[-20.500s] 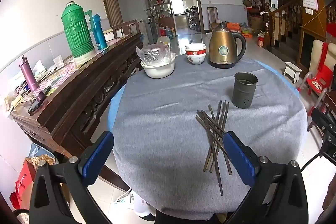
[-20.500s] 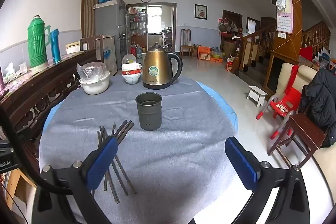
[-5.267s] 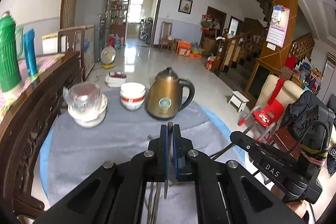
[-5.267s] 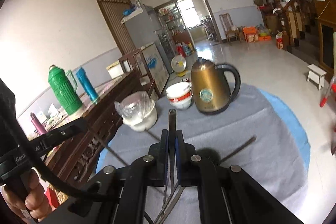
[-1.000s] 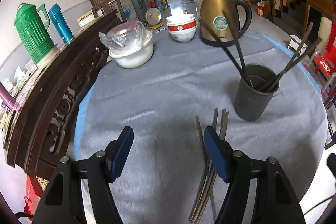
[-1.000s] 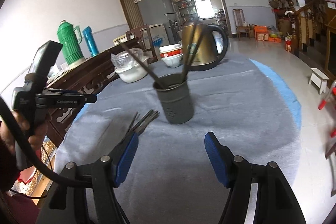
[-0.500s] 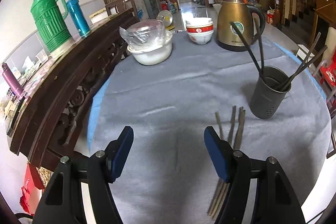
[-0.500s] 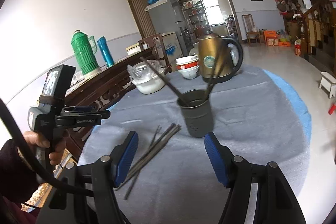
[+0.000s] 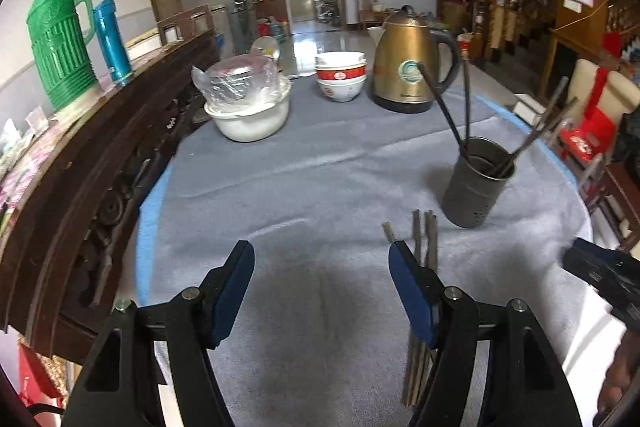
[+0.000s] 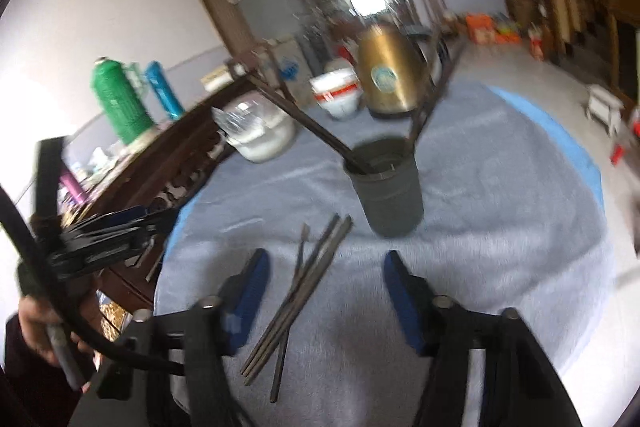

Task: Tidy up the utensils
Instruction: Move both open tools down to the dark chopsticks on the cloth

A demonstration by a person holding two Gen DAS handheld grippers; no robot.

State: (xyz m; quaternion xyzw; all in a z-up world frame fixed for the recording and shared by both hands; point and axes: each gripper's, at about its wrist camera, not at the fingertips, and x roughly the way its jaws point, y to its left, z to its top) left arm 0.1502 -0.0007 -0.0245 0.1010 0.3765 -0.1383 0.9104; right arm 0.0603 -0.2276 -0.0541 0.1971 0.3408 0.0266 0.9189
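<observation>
Now we are between picks: several chopsticks already stand in the grey holder (image 10: 387, 191), and the loose chopsticks (image 10: 298, 297) lie on the surface (image 9: 320, 167) between the pads of our right hand-held gripper (image 10: 325, 293), whose jaws have just been closing but grip nothing yet. Next we must lower it and pinch one. Our left hand-held gripper (image 9: 322, 285) hovers released, tilted down, chopsticks under its right pad.
</observation>
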